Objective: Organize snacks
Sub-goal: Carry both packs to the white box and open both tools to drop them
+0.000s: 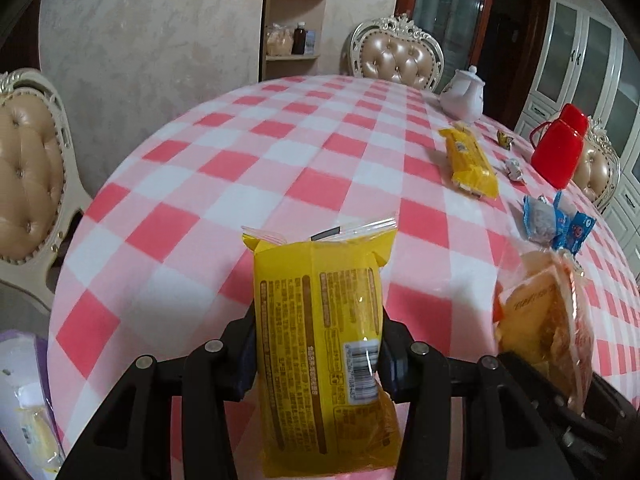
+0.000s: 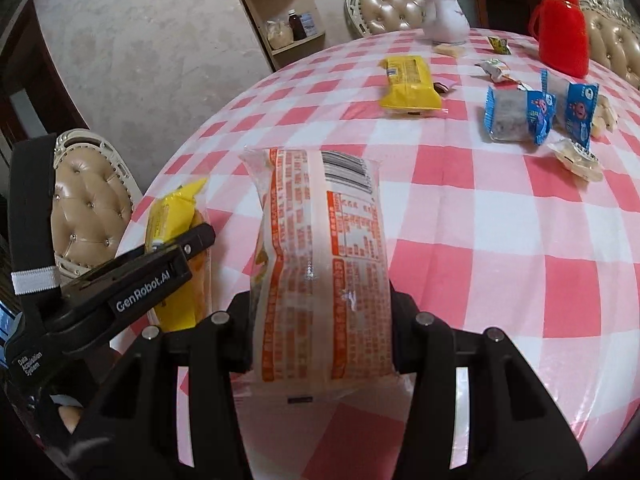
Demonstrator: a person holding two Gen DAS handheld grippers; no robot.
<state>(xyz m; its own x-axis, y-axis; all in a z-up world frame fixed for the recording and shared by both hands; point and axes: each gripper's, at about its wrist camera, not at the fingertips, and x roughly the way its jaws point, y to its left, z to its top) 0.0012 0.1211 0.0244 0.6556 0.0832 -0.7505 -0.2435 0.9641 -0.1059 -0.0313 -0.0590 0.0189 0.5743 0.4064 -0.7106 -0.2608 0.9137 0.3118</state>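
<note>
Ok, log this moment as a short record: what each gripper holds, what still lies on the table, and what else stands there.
left gripper: shut on yellow snack pack, held above the tablecloth
right gripper: shut on clear orange-printed pack, held beside the left one
surface: pink and white checked tablecloth
loose snacks: second yellow pack, two blue-wrapped snacks, several small wrapped pieces
other items: white teapot, red jug
beyond the table: tufted chairs, corner shelf
</note>
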